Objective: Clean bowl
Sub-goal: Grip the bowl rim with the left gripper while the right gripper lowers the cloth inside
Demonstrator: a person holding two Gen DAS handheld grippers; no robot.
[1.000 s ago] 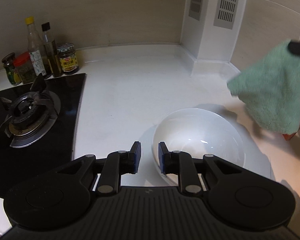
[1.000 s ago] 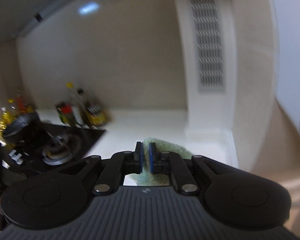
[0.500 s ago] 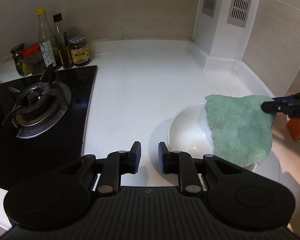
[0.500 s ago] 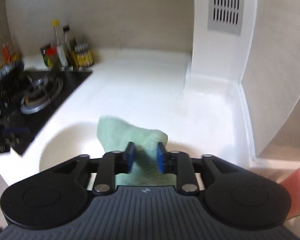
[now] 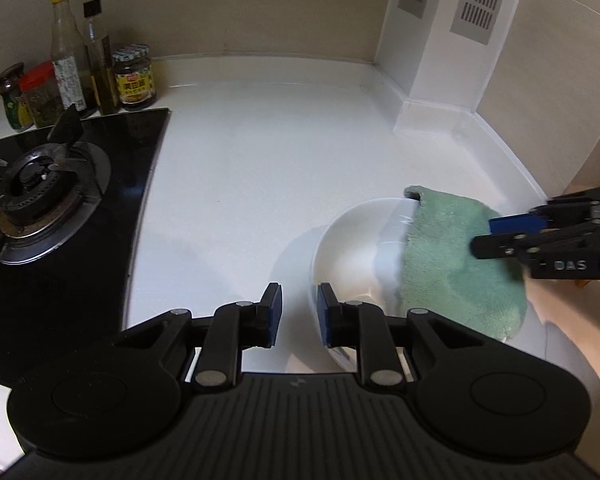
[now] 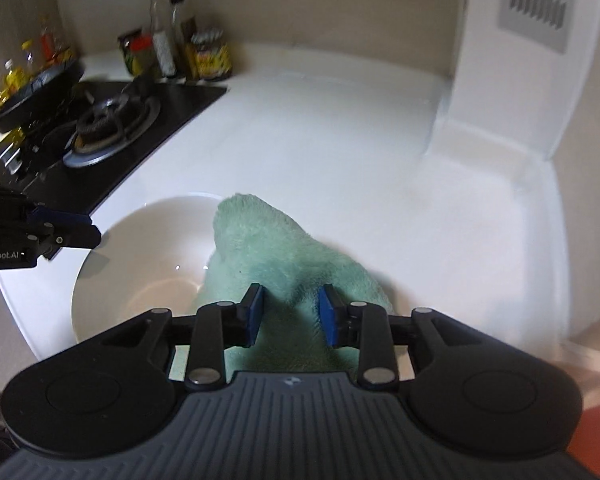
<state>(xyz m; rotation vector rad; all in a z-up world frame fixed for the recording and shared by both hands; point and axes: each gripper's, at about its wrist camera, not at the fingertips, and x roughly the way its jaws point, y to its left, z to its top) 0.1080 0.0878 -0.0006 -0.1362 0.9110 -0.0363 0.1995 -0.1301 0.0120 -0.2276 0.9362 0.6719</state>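
Note:
A white bowl (image 5: 352,248) stands on the white counter near its front edge; it also shows in the right wrist view (image 6: 140,264). A green cloth (image 5: 456,264) lies draped over the bowl's right side and rim, also seen in the right wrist view (image 6: 284,264). My left gripper (image 5: 299,314) is open, its jaws straddling the bowl's near left rim without closing on it. My right gripper (image 6: 290,314) is open just above the cloth, which lies loose between and below the jaws.
A black gas hob (image 5: 48,200) with a burner fills the left. Sauce bottles and jars (image 5: 96,76) stand behind it by the wall. A white boxed column with vents (image 5: 444,60) stands at the back right corner. The counter's front edge is close.
The right gripper came down with the cloth, laid it over the bowl's right side and opened its jaws. The left gripper has stayed open at the bowl's rim.

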